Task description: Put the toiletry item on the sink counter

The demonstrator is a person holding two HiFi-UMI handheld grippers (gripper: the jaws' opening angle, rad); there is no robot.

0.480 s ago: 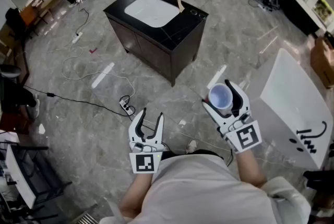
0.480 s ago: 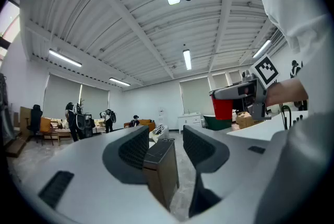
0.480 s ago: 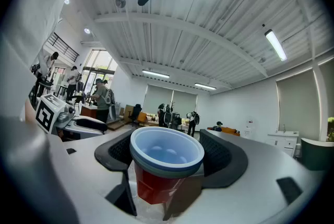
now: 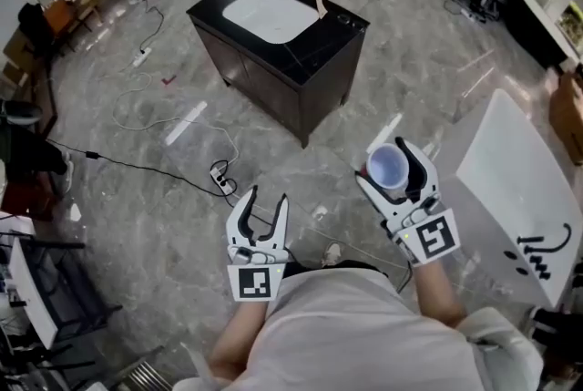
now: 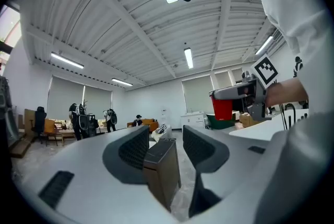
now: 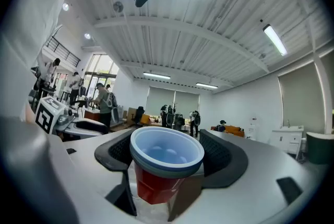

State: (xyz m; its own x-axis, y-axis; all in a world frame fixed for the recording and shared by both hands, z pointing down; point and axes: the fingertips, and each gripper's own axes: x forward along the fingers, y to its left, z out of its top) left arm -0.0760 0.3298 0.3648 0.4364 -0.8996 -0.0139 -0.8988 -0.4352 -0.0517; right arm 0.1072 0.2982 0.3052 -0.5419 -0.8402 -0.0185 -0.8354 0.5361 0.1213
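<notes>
While carrying the cup [image 4: 386, 169] gripped upright in the right tongs [image 4: 393, 159], left tongs [image 4: 264, 205] open and empty, next approach the sink surface [image 4: 332, 29], well ahead, then probably set it down.

Grey marble floor [image 4: 146, 234], ribbed white ceiling [image 5: 104, 19]
</notes>
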